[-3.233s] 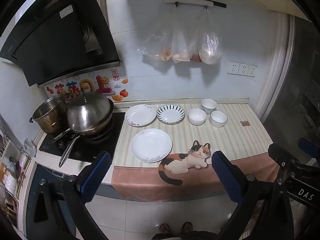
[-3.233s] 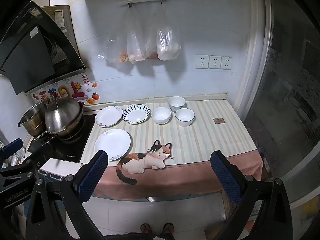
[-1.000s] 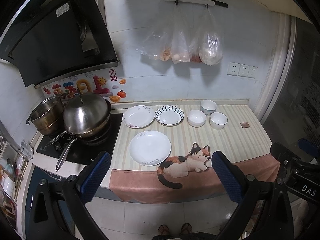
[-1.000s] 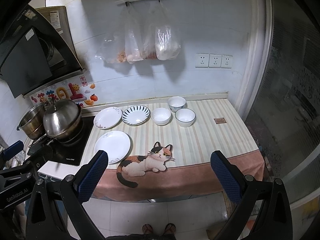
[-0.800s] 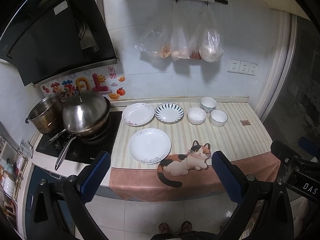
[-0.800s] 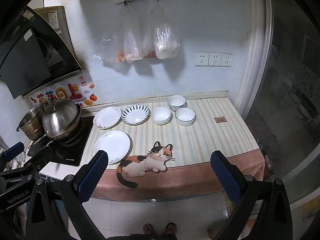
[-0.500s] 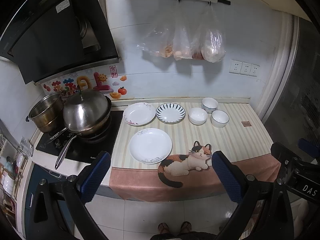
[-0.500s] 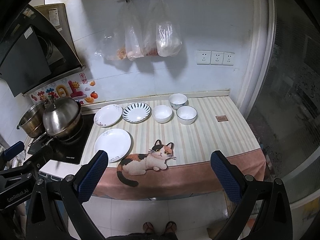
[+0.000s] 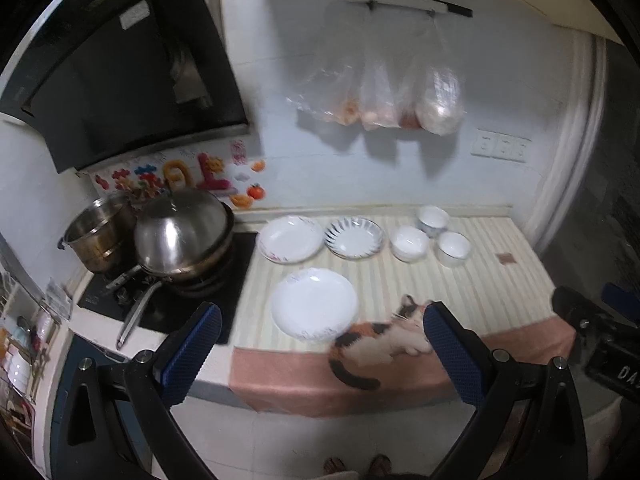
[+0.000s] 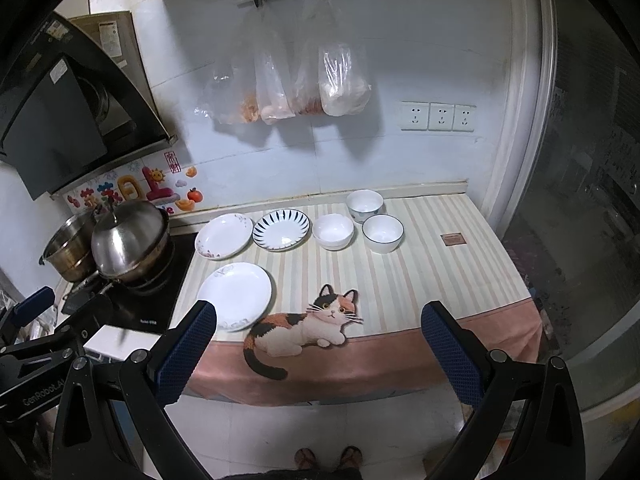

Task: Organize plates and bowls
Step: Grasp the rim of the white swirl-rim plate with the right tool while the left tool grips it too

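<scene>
On the striped counter mat (image 10: 420, 276) lie three plates: a large white plate (image 10: 235, 295) (image 9: 314, 304) at the front, a floral white plate (image 10: 224, 236) (image 9: 291, 239) behind it, and a blue-striped plate (image 10: 281, 229) (image 9: 353, 237). Three white bowls stand to their right: one (image 10: 333, 231) (image 9: 409, 243), one at the back (image 10: 364, 204) (image 9: 433, 220), one with a dark rim (image 10: 382, 233) (image 9: 453, 249). My left gripper (image 9: 318, 350) and right gripper (image 10: 318, 346) are both open and empty, held back from the counter's front edge.
A lidded steel pan (image 10: 130, 242) and a steel pot (image 10: 70, 254) sit on the black cooktop (image 10: 160, 304) at left, under a range hood (image 10: 60, 120). Plastic bags (image 10: 296, 84) hang on the wall. A glass door (image 10: 592, 200) is at right. A cat picture (image 10: 308, 326) marks the mat's front.
Both grippers have moved closer to the counter; the left view is blurred from motion. Plates and bowls have not moved.
</scene>
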`<action>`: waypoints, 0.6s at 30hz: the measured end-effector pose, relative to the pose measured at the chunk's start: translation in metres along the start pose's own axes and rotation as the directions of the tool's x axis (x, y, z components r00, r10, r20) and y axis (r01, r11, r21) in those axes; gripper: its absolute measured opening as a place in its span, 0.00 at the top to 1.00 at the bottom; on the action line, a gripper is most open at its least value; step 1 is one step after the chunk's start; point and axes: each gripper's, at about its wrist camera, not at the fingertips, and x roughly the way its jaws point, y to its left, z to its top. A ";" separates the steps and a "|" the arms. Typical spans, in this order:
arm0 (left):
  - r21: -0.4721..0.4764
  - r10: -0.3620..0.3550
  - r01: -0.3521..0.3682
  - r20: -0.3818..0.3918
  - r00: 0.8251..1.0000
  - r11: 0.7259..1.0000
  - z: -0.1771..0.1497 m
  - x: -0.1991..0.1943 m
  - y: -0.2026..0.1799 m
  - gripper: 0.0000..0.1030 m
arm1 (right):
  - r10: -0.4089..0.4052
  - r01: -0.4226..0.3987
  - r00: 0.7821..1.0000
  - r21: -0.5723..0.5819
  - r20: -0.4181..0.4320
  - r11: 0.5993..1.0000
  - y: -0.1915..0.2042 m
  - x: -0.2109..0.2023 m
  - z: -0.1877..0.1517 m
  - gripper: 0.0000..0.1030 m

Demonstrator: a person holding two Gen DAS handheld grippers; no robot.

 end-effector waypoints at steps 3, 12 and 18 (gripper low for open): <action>-0.014 0.065 -0.064 0.028 0.998 0.998 0.001 0.027 0.020 0.00 | 0.023 -0.024 1.000 0.035 0.016 0.999 0.002 0.017 0.002 0.00; -0.032 0.163 -0.170 -0.155 0.974 0.985 -0.017 0.177 0.086 0.00 | 0.155 -0.150 0.975 0.040 -0.158 0.988 0.041 0.166 -0.009 0.00; -0.071 0.092 -0.124 -0.343 0.935 0.990 -0.031 0.295 0.108 0.02 | 0.175 -0.184 0.916 0.009 -0.361 0.983 0.066 0.306 -0.025 0.00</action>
